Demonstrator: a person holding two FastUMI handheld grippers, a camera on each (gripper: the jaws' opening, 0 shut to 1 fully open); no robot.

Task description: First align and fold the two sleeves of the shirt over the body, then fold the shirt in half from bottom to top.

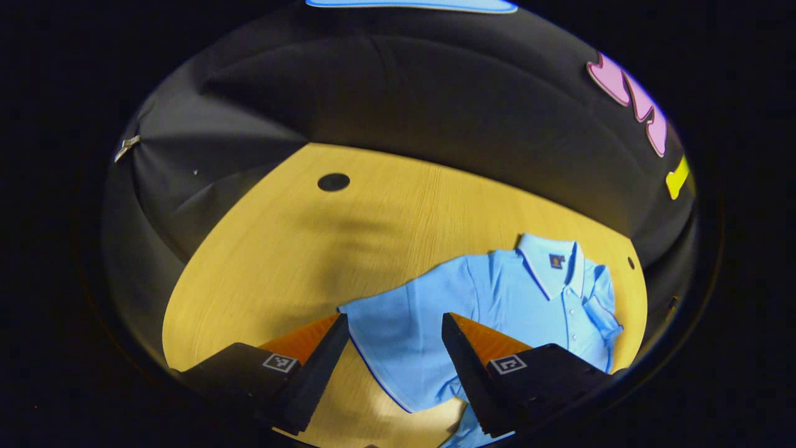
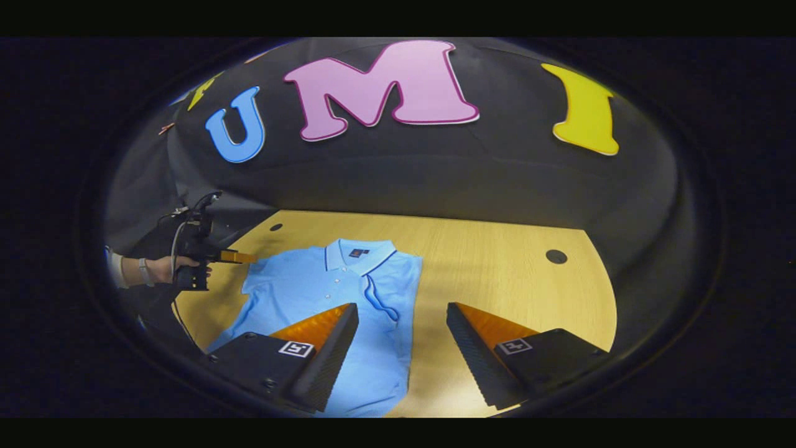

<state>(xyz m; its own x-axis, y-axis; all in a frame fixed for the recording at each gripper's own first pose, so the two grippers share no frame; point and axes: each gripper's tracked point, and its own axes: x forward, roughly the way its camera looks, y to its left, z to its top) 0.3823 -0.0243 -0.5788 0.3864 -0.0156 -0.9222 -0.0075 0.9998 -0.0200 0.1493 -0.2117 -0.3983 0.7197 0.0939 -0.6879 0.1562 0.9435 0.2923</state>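
A light blue polo shirt [image 1: 516,298] lies face up on the wooden table [image 1: 280,261], collar toward the far wall. Its near sleeve [image 1: 392,348] is spread flat, and my left gripper [image 1: 395,319] hovers open just above it, one finger to each side. In the right gripper view the shirt [image 2: 311,292] has its other sleeve [image 2: 380,302] folded over the body. My right gripper [image 2: 403,307] stands open above that side's edge, holding nothing. Farther off at the left, a hand [image 2: 158,269] holds the left gripper [image 2: 249,257] beside the shirt's shoulder.
Bare wood stretches right of the shirt [image 2: 510,286] and left of it [image 1: 280,261]. Round cable holes [image 1: 333,182] [image 2: 555,256] sit in the tabletop near the back. The black cloth wall closes in behind the table's far edge.
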